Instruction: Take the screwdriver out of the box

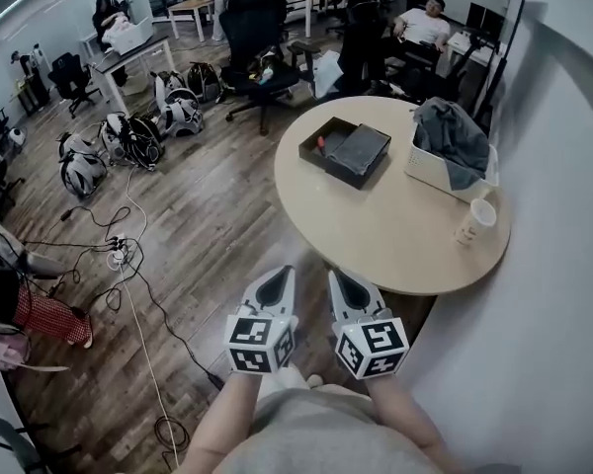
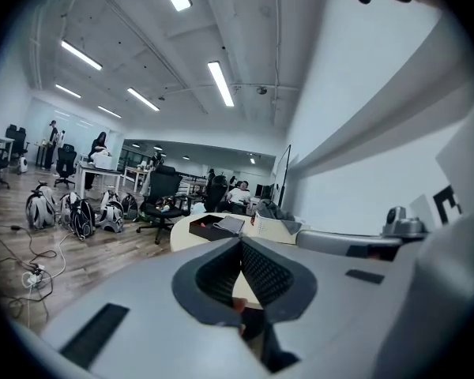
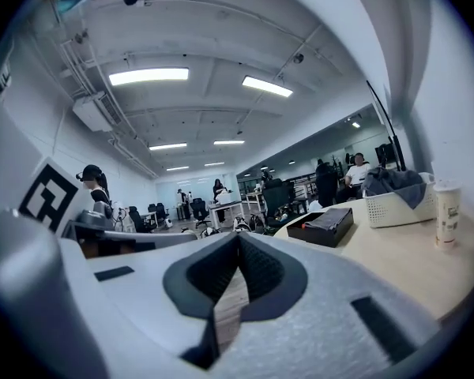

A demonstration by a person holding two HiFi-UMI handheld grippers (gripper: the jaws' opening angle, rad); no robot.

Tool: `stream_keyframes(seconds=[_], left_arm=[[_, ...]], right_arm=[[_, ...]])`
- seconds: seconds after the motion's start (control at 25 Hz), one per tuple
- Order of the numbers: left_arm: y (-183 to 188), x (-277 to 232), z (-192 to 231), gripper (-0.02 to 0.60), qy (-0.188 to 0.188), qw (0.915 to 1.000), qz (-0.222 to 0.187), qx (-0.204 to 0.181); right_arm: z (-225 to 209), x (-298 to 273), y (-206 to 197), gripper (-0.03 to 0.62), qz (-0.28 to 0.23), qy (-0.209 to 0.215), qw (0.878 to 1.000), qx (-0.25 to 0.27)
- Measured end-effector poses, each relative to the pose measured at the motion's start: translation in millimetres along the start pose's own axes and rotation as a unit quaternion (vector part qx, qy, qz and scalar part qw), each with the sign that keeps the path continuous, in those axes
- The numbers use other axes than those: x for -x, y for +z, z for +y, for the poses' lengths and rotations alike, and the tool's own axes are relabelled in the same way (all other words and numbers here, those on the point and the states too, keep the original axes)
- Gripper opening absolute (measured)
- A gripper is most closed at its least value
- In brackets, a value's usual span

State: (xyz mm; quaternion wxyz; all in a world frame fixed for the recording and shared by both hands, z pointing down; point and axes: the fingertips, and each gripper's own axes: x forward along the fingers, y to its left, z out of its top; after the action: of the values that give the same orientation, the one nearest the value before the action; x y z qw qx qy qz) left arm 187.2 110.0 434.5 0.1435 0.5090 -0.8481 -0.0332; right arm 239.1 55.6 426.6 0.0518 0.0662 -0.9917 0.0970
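Note:
A black open box (image 1: 344, 151) sits on the round beige table (image 1: 395, 235), far from both grippers. Inside it lie a grey pouch (image 1: 358, 149) and a small red-orange item (image 1: 321, 143); I cannot tell whether that item is the screwdriver. My left gripper (image 1: 281, 275) and right gripper (image 1: 344, 277) hang side by side before the table's near edge, both shut and holding nothing. The left gripper view shows its jaws closed together (image 2: 241, 243) with the box (image 2: 213, 227) beyond them. The right gripper view shows the same closed jaws (image 3: 238, 239) and the box (image 3: 322, 226) ahead to the right.
A white basket (image 1: 430, 166) with a grey cloth stands at the table's far right, a paper cup (image 1: 476, 220) nearer. A white wall runs along the right. Cables and a power strip (image 1: 117, 257) lie on the wood floor at left. Office chairs, bags and seated people fill the background.

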Motion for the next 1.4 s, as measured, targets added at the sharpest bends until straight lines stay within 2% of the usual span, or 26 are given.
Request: stream_keyframes(seconds=[0.32, 0.52, 0.96, 1.4], left_arm=[[0, -12, -1, 0.005, -0.006, 0.9999, 0.009, 0.008], [0, -42, 14, 0.005, -0.01, 0.9998, 0.013, 0.011], [34, -149, 93, 0.005, -0.051, 0.9983, 0.029, 0.003], [75, -259, 178, 0.005, -0.114, 0.9919, 0.056, -0.013]], right_arm=[[-13, -4, -7, 0.0, 0.017, -0.01, 1.0, -0.008], [-29, -29, -9, 0.0, 0.022, -0.012, 1.0, -0.01], [-60, -157, 10, 0.0, 0.025, -0.038, 0.999, -0.009], [-88, -291, 41, 0.0, 0.025, -0.082, 0.996, -0.001]])
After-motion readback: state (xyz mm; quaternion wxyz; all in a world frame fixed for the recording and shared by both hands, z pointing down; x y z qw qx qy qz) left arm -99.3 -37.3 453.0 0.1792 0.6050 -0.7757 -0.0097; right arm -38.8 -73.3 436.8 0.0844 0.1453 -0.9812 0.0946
